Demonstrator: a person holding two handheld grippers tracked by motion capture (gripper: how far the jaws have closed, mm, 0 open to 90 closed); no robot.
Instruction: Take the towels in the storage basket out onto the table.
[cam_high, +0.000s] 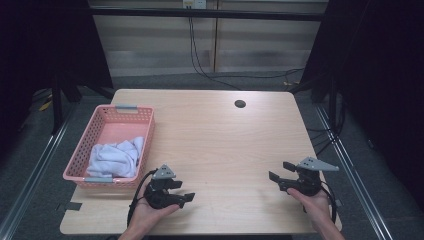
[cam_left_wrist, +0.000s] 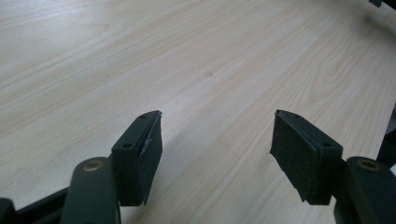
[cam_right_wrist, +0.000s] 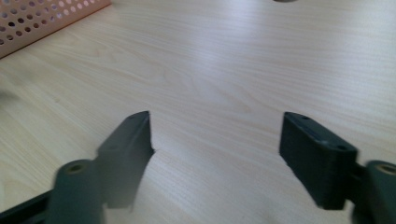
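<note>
- The left gripper, a black two-jaw tool with a grey three-cornered plate on top, sits low over the near left part of the table, jaws spread apart with nothing between them; the left gripper view shows bare wood between its pads.
- The right gripper, of the same build, is held over the near right part of the table, jaws likewise wide apart and empty, pointing across toward the left.
- The pale wooden table between and beyond them is bare, with a small dark round hole near its far edge.
- The crumpled white cloth lies inside the pink perforated plastic basket, at the table's left edge, just beyond the left gripper and well apart from the right one.
- By my judgement, the work stands at its outset: both grippers at rest, the cloth untouched.
- The next move likely calls for the left gripper to lift over the basket's near rim, come down on a raised fold and pinch it.
</note>
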